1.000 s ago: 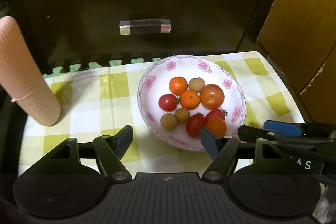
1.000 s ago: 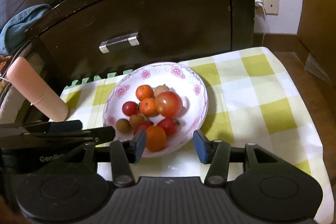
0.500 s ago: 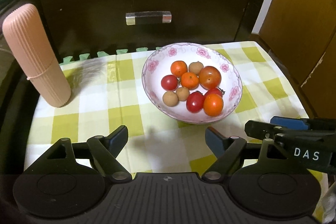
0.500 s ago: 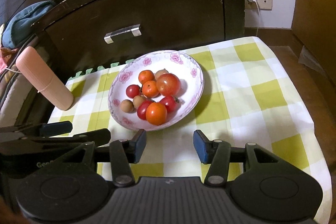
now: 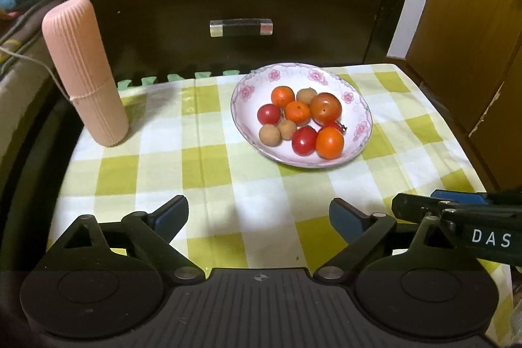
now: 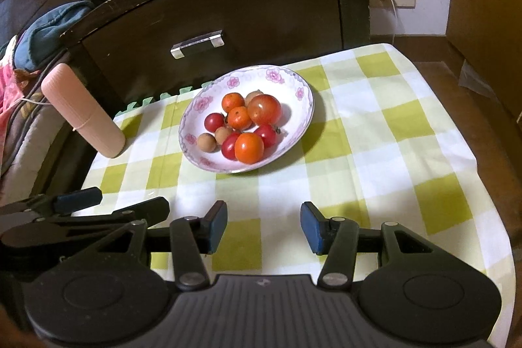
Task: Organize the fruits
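Fruits (image 5: 301, 119) heaped in flowered bowl (image 5: 359, 106) on table (image 5: 202, 158), likely gathered for sorting. Left gripper (image 5: 259, 214) jaws opening, empty; right gripper (image 6: 263, 225) jaws apart, empty.

A floral white bowl (image 5: 357, 132) on the checked cloth holds 9 small fruits (image 5: 301, 119), red, orange and brown.

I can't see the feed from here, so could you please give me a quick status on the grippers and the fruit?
Left gripper empty, jaws opening. Right gripper open, empty. Fruit all in floral bowl. Pink case stands clear, nothing blocking.
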{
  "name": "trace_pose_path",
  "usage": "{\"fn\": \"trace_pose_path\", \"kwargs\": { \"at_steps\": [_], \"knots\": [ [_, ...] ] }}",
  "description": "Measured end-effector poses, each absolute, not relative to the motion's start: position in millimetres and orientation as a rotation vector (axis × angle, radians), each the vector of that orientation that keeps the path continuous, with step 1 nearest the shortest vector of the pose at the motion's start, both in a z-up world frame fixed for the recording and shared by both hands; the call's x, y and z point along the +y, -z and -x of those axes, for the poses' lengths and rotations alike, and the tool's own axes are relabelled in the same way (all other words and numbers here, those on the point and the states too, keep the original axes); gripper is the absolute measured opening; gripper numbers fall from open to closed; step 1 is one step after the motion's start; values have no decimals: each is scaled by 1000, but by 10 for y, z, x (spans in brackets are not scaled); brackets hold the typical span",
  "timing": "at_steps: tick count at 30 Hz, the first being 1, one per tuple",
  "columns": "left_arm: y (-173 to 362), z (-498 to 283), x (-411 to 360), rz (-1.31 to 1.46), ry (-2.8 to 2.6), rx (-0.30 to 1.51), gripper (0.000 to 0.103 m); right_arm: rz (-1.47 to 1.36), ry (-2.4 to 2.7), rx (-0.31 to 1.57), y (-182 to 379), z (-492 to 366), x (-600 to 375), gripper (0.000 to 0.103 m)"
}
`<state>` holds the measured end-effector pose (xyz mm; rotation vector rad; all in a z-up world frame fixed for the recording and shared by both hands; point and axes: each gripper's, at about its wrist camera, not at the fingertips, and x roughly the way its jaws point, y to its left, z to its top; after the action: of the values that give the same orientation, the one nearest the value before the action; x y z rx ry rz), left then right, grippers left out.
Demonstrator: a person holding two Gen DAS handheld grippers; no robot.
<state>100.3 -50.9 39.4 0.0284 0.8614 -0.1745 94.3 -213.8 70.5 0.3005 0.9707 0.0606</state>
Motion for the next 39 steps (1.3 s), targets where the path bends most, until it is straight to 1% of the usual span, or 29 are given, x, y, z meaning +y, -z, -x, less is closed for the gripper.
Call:
{"fn": "trace_pose_path", "kwargs": {
  "at_steps": [23,39],
  "knots": [
    [-433,-536,-431,-43,132,878,96,-314,-83,982,-762,-427,-2017,47],
    [-439,-421,-398,-36,139,869,96,-332,-87,982,-759,-274,-1993,47]
  ]
}}
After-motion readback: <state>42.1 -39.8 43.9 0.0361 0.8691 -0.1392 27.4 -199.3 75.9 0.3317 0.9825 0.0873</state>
